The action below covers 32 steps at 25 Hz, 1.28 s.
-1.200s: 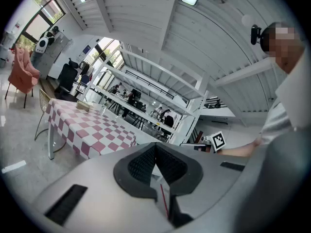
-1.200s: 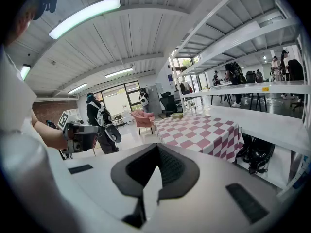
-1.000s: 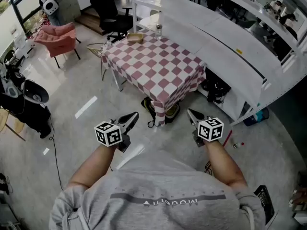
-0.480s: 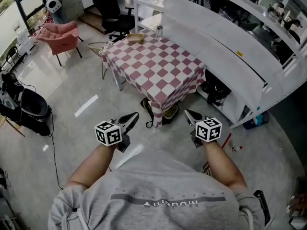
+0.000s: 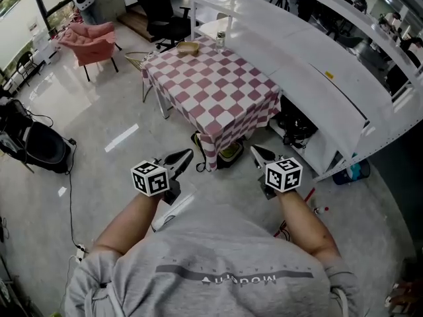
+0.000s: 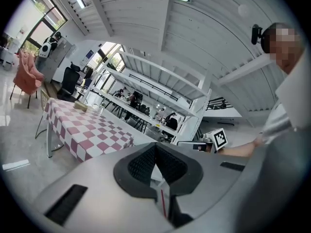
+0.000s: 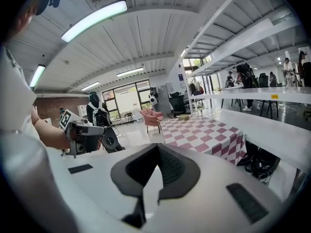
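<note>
My left gripper [image 5: 184,154] in the air, jaws together on nothing, my right gripper [image 5: 254,150] beside it, shut and empty too, both pointing toward the checked table [image 5: 211,88] just ahead, bowl [image 5: 188,47] at its far end, pink chair [image 5: 89,41] off left

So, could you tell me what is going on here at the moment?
A person stands on the open floor with a pair of tongs in each hand, held out in front. The left tongs and the right tongs are both shut with nothing between them, and they touch nothing. Just ahead is a table under a red-and-white checked cloth, with a small basket and a glass container at its far end. White shelving runs along its right.
</note>
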Tool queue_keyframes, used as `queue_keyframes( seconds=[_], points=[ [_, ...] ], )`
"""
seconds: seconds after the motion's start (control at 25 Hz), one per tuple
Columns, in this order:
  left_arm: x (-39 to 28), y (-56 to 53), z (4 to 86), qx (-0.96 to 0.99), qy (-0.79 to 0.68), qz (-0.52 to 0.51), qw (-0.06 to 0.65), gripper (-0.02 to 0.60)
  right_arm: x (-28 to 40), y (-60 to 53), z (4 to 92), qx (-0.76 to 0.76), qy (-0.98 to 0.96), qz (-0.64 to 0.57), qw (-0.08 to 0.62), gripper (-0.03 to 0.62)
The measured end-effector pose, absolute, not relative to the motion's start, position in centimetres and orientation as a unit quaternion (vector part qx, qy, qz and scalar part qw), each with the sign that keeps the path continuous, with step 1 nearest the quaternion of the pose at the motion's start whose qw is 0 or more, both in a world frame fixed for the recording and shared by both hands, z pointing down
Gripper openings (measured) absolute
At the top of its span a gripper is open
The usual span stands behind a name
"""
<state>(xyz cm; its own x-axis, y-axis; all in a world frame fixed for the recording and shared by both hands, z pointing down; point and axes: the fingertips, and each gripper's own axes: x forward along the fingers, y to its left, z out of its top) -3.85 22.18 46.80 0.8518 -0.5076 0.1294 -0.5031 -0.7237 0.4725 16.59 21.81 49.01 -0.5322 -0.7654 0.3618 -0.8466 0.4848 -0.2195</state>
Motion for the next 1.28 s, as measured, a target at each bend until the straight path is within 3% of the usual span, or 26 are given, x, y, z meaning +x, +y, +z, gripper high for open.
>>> queue_keyframes(
  seconds=[0.56,1.28],
  points=[
    [-3.8,19.7,47.9,0.921,-0.291,-0.005,0.259,0.011,16.4,17.8,50.6,0.452,-0.863,0.197,0.108,0.025],
    [-9.1,-3.6,48.6,0.947,-0.189,0.015,0.258,0.011,8.6,-2.8,50.3,0.508,-0.832,0.2,0.099,0.025]
  ],
)
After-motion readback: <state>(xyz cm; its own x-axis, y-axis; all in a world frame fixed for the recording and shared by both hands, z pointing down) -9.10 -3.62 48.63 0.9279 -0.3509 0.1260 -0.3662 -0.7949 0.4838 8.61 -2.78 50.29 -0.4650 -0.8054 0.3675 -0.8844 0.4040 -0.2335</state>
